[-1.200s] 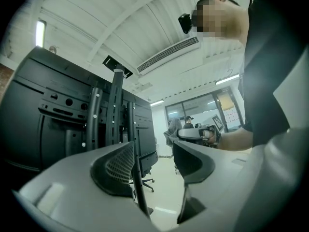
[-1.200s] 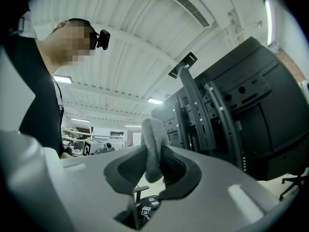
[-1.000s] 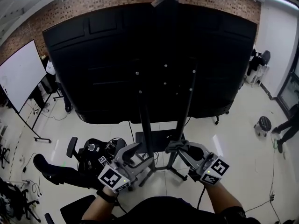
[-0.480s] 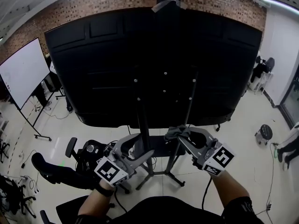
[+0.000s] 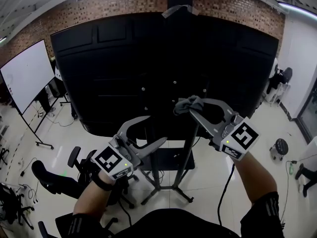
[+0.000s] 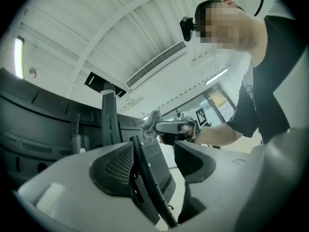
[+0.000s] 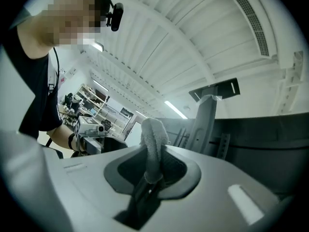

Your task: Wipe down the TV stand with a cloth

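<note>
The TV stand has two black uprights [image 5: 190,150], a dark shelf [image 5: 171,158] and floor legs [image 5: 171,191], and carries a large black TV [image 5: 163,68] seen from behind. My right gripper [image 5: 189,106] is shut on a grey cloth [image 5: 186,103], held high beside the top of the right upright against the TV's back. In the right gripper view the cloth [image 7: 154,141] sticks up from between the jaws. My left gripper [image 5: 157,129] hangs lower, in front of the left upright, open and holding nothing. The left gripper view shows the right gripper [image 6: 176,127] with the cloth [image 6: 150,121].
A black office chair [image 5: 54,175] lies tipped on the floor at the left. A whiteboard on wheels [image 5: 25,78] stands further left. A stool [image 5: 278,148] and a person's legs are at the right. A cable [image 5: 225,190] hangs from my right gripper.
Both grippers have risen. The right one carried the cloth from low beside the shelf up to the top of the right upright. The left gripper rose less.
</note>
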The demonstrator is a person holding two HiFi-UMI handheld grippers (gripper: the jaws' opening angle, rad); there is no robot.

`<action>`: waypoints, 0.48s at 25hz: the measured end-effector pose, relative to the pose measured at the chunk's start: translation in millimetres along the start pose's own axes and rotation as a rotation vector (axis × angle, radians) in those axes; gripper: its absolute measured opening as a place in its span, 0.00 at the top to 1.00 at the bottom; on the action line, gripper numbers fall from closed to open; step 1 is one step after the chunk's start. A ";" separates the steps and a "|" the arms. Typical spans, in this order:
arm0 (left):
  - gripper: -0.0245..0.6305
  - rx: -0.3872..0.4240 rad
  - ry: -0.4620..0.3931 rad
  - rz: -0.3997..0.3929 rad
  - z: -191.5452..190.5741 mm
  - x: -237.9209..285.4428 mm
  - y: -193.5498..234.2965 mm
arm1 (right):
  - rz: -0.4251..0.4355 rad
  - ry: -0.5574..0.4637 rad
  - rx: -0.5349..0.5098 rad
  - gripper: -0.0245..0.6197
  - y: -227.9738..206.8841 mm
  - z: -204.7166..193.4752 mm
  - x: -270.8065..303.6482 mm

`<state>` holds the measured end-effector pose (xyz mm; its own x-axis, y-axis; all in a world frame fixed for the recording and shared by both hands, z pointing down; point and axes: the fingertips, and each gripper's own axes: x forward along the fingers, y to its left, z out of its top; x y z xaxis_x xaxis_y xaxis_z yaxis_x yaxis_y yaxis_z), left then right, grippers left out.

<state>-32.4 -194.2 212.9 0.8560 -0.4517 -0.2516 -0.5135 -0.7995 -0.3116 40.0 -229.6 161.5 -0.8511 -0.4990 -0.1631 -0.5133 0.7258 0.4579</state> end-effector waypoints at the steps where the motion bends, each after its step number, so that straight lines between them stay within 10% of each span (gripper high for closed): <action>1: 0.53 0.016 -0.004 -0.003 6.5 5.7 5.1 | -0.003 -0.007 -0.018 0.86 -8.5 8.5 3.8; 12: 0.51 0.164 -0.057 -0.019 94.2 61.3 60.2 | -0.112 0.019 -0.233 0.86 -111.2 94.4 61.2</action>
<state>-16.6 -232.7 92.4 0.8630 -0.4105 -0.2946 -0.5046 -0.7302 -0.4607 34.6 -296.2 18.1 -0.7871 -0.5805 -0.2087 -0.5632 0.5383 0.6270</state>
